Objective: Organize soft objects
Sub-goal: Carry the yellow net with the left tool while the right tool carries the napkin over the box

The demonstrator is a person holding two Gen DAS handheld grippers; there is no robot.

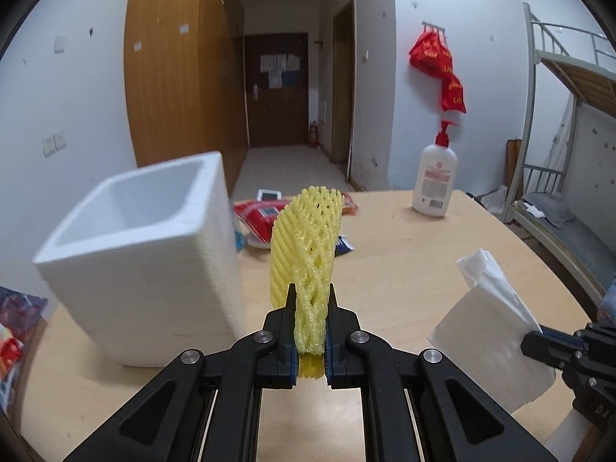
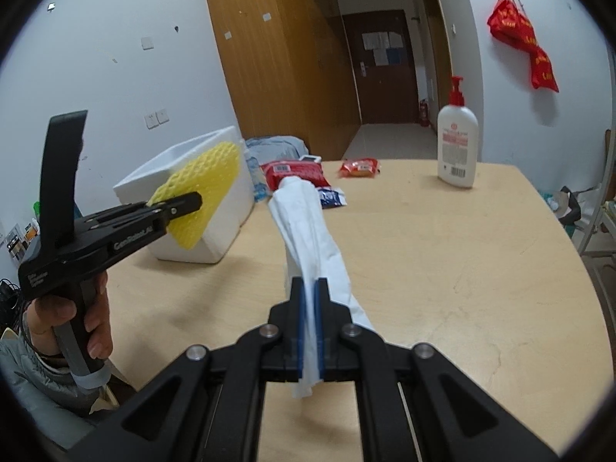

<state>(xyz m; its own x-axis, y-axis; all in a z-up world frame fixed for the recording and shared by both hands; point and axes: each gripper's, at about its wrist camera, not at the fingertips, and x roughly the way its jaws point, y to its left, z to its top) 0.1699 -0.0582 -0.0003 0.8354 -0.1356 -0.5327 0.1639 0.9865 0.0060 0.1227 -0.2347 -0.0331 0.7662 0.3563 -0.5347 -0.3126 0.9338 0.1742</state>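
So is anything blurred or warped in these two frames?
Left wrist: foam box smeared by motion, yellow net sharp, bunk frame bowed by fisheye. Right wrist: tissue soft at its far end, bottle crisp, dark vignette at the corners.

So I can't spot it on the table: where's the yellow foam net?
Left gripper holds the yellow foam net above the table, beside the white foam box.

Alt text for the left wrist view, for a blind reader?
The left gripper pinches a yellow foam fruit net upright above a wooden table, beside an open white foam box. At right, the right gripper holds white tissue.
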